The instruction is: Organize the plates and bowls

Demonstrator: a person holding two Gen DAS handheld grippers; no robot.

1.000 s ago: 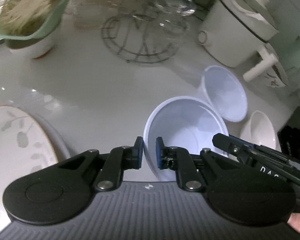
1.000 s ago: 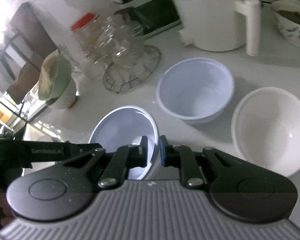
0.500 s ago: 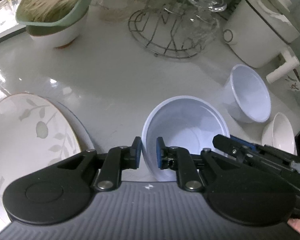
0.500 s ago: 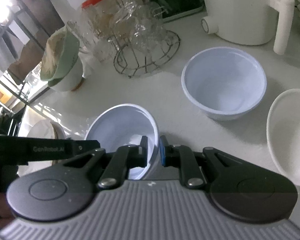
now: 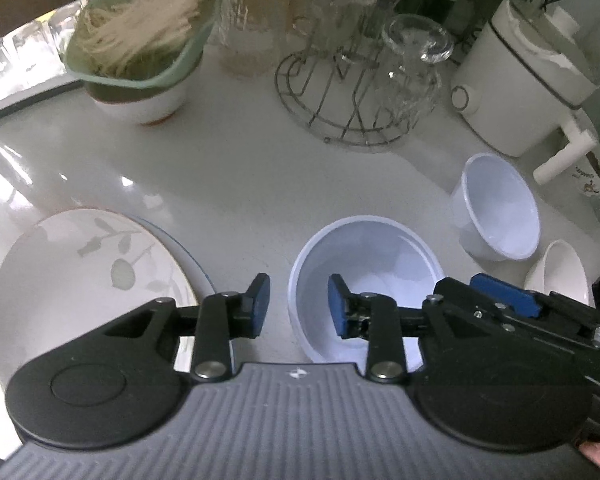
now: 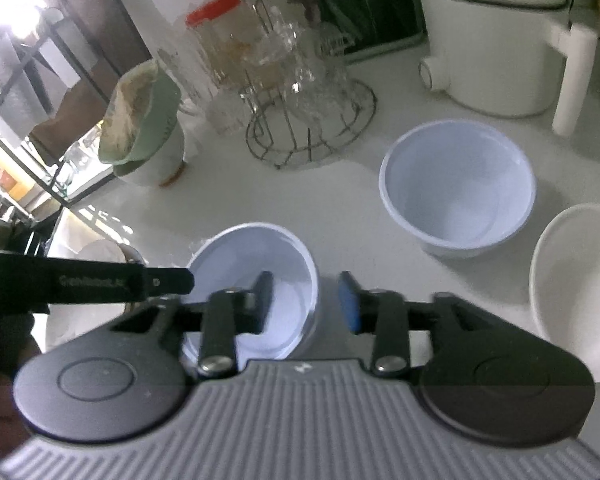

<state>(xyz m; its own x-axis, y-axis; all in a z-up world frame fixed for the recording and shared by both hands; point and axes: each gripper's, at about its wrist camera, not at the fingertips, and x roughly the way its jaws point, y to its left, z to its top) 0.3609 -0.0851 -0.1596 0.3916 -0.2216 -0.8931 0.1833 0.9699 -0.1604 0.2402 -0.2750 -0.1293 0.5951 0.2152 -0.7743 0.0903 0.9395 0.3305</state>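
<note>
Both grippers, left gripper (image 5: 296,306) and right gripper (image 6: 306,302), have just opened off the pale blue plastic bowl (image 5: 366,280), which sits on the white countertop (image 5: 240,176); lift clear before nesting it with the 2nd blue bowl (image 6: 458,190)

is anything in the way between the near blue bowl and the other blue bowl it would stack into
Nothing visible: only bare white counter lies between the near blue bowl and the far blue bowl. Both claws, left claw and right claw, have just opened and straddle its rim.
</note>
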